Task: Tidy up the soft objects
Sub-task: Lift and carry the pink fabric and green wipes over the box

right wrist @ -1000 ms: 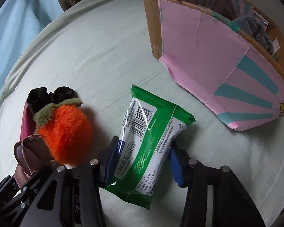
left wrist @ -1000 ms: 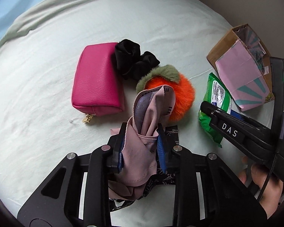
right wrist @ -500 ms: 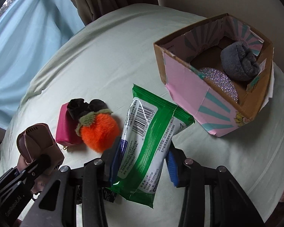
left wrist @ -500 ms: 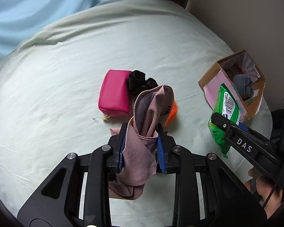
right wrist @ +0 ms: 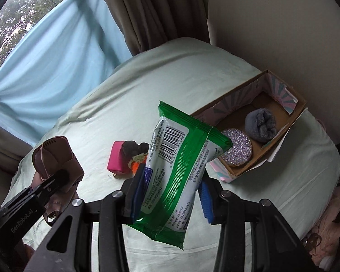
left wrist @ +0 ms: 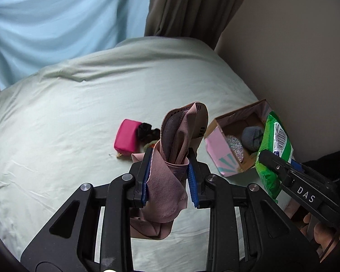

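My left gripper [left wrist: 168, 176] is shut on a dusty-pink soft pouch [left wrist: 179, 136] and holds it high above the bed. My right gripper [right wrist: 170, 195] is shut on a green wet-wipes pack [right wrist: 176, 158], also lifted; the pack shows in the left wrist view [left wrist: 275, 149] beside the box. The pink-and-teal cardboard box [right wrist: 294, 111] sits at the bed's right edge and holds a grey sock ball [right wrist: 260, 124] and a glittery round disc [right wrist: 236, 147]. A magenta pouch [left wrist: 125, 138], a black scrunchie [left wrist: 147, 131] and an orange plush [right wrist: 136, 164] lie on the bed.
The pale green bed [left wrist: 68, 113] spreads to the left and front. A beige wall [left wrist: 294, 56] and a brown curtain [left wrist: 192, 6] stand behind it, with a blue curtain [left wrist: 56, 22] at the left. The person's hand [left wrist: 324, 233] shows at the lower right.
Both grippers have risen well above the bed with their loads. The wipes pack has moved up beside the open box, whose inside now shows.
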A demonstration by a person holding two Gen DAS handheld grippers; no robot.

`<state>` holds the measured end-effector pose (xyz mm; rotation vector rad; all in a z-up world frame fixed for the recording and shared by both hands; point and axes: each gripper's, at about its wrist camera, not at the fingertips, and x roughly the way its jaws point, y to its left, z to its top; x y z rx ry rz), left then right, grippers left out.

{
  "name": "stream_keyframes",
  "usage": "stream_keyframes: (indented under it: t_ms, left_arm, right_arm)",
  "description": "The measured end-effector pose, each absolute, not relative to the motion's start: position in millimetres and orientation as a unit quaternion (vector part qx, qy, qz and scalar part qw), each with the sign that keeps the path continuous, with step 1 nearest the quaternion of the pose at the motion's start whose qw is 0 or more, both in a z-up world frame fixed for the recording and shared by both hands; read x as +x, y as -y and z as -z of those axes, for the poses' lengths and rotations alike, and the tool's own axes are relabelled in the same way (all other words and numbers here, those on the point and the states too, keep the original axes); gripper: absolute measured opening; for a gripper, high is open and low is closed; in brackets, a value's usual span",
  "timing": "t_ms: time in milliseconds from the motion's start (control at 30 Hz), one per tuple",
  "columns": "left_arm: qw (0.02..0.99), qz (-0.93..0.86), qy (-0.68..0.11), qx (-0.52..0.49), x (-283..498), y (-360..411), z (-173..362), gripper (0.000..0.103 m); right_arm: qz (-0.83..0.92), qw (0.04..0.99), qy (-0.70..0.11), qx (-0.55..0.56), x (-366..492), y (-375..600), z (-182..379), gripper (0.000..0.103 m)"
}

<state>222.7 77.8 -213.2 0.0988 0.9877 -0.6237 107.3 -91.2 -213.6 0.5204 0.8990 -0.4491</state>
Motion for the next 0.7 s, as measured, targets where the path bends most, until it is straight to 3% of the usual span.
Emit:
stream_keyframes:
  t_ms: [333,700]
  left_arm:
    - [0.842,0.296,-0.449,0.033,195.5,-9.7,166.8,0.025]
    - [0.845,0.266,-0.464,-0.007,185.1,111.7,174.0,0.025]
  right_arm:
    - [0.195,0.866,-0.403,0.223,78.3,155.4,156.9,0.039]
    - [0.142,0.88,-0.435,0.126,81.3,276.6,148.7,0.039]
